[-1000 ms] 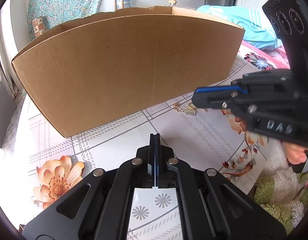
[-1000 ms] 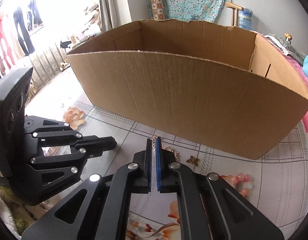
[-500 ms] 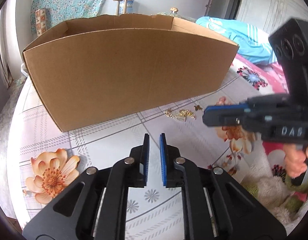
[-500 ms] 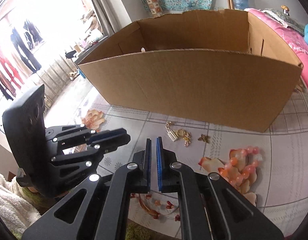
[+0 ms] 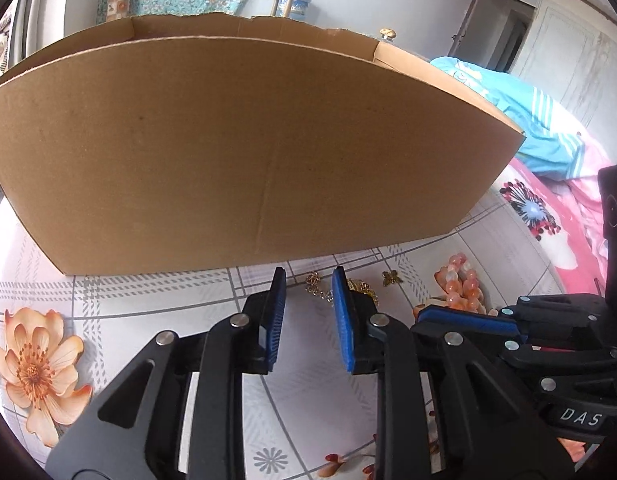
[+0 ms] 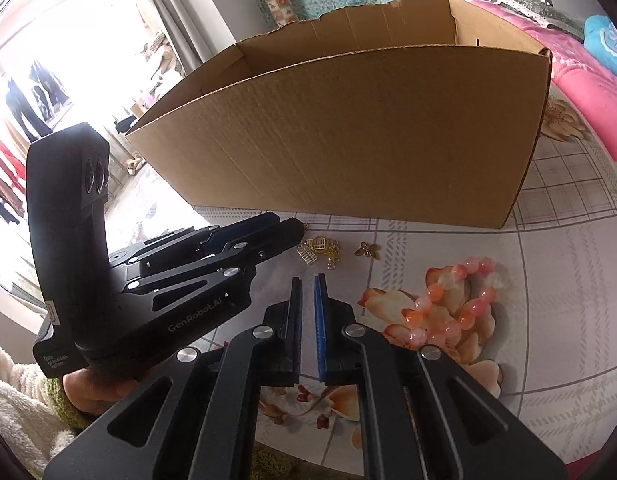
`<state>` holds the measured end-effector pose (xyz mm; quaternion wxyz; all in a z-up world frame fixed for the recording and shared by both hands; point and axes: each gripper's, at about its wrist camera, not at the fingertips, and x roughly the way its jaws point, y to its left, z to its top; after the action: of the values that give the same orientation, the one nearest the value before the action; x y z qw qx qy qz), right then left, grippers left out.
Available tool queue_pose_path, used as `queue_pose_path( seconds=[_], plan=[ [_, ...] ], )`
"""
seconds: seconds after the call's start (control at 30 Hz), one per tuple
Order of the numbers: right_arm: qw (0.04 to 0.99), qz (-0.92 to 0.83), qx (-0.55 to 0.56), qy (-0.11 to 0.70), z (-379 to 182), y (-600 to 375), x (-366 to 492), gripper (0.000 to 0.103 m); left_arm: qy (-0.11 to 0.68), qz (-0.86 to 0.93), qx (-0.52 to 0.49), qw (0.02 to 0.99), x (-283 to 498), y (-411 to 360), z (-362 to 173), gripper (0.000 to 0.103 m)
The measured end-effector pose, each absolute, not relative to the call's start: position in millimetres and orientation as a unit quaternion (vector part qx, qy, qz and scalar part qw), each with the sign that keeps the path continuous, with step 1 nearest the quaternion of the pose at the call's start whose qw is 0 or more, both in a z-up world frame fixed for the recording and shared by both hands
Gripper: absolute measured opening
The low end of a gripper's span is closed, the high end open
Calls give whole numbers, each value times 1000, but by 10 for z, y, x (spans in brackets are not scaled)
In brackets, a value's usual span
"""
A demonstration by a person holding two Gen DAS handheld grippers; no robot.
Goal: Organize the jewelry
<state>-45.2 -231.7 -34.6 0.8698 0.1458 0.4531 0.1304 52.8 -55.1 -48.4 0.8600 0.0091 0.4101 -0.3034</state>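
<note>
The left tongs (image 5: 308, 280) have just been opening and now stand at a moderate gap with nothing between the blue pads, their tips just short of the gold chain (image 5: 328, 286) that lies on the desk (image 5: 148, 304) close against the front wall of the cardboard box (image 5: 228, 152). From the right wrist view the same gold chain (image 6: 322, 250) is a small tangle with a ladder-like charm, a little gold butterfly charm (image 6: 367, 250) just to its right and a pink bead bracelet (image 6: 456, 300) nearer the camera, lying on a flower printed on the cloth. The right tongs (image 6: 308, 280) are all but closed and empty, hanging above the desk beside the beads, while the left gripper (image 6: 268, 236) shows in that view angled toward the chain. This looks like the reach-in step for a first pick, with all three pieces on the desk and the part of the box that shows empty. The next move, as I judge it, calls for lowering the left tips so one pad passes each side of the chain, then closing gently; the links are thin and lie flat, so the pads may need to touch the cloth, and a loose strand could slip out or drag the charm along
</note>
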Motion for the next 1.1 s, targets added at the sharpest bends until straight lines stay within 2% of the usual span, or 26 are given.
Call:
queue_pose_path(
  seconds=[0.33, 0.5, 0.6, 0.9, 1.1],
  plan=[
    [871, 126, 164, 446, -422, -2474, -461, 7, 387, -258, 91, 881, 382, -813, -475, 20],
    [872, 126, 167, 443, -415, -2521, -503, 7, 394, -269, 92, 874, 399, -776, -458, 2],
    [873, 125, 164, 442, -412, -2508, -521, 7, 402, -275, 87, 869, 386, -664, -456, 1],
    [874, 127, 160, 440, -395, -2450, -530, 7, 446, -313, -60, 836, 447, 14, -524, 0],
    [875, 132, 154, 439, -353, -2396, -493, 7, 426, -343, -123, 828, 454, 327, -392, 0]
  ],
)
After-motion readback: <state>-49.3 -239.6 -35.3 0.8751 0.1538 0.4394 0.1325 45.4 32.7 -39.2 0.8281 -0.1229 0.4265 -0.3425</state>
